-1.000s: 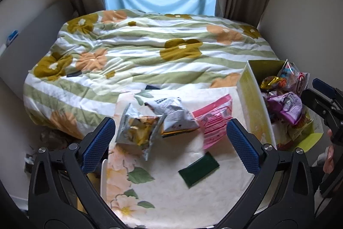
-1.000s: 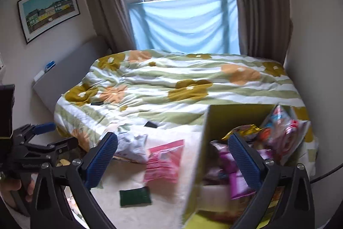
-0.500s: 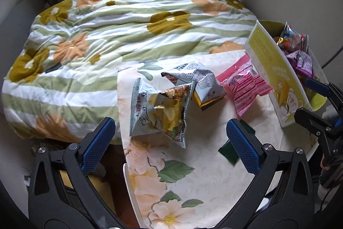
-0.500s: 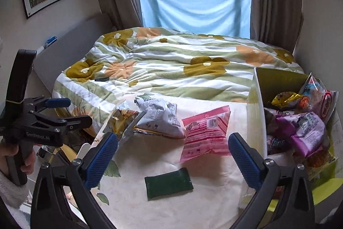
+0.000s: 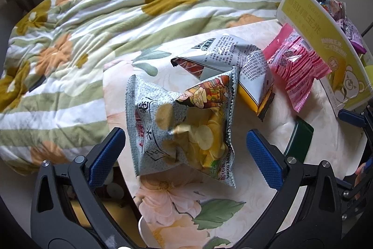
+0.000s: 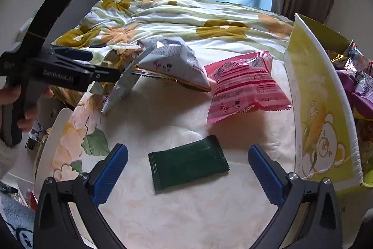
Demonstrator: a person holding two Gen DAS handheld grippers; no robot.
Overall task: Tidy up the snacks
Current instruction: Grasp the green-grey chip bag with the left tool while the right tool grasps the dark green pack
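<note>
- Bed [image 5: 116, 15] with floral quilt fills the background; in front of it stands the table [image 6: 186, 214] under a floral cloth, where we work.
- Yellow-green box [image 6: 321, 123] stands at the table's right edge. It already holds several packets (purple, foil, others), so we judge part of the sorting done.
- Four snacks remain loose on the cloth, none in the box yet.
- Chip bag [image 5: 181, 130], grey with yellow chips printed: nearest the left side, leaning against the grey-white bag [image 5: 233, 55] behind it.
- Pink packet [image 6: 244, 88]: just beside the box wall, touching the grey-white bag.
- Dark green packet [image 6: 188, 162]: flat, apart from the others, toward the table's front.
- Left gripper [image 5: 184, 151]: jaws spread wide, straddling the chip bag, holding nothing. Probably the next pick.
- Right gripper [image 6: 186, 169]: jaws likewise wide apart, empty, framing the dark green packet.
</note>
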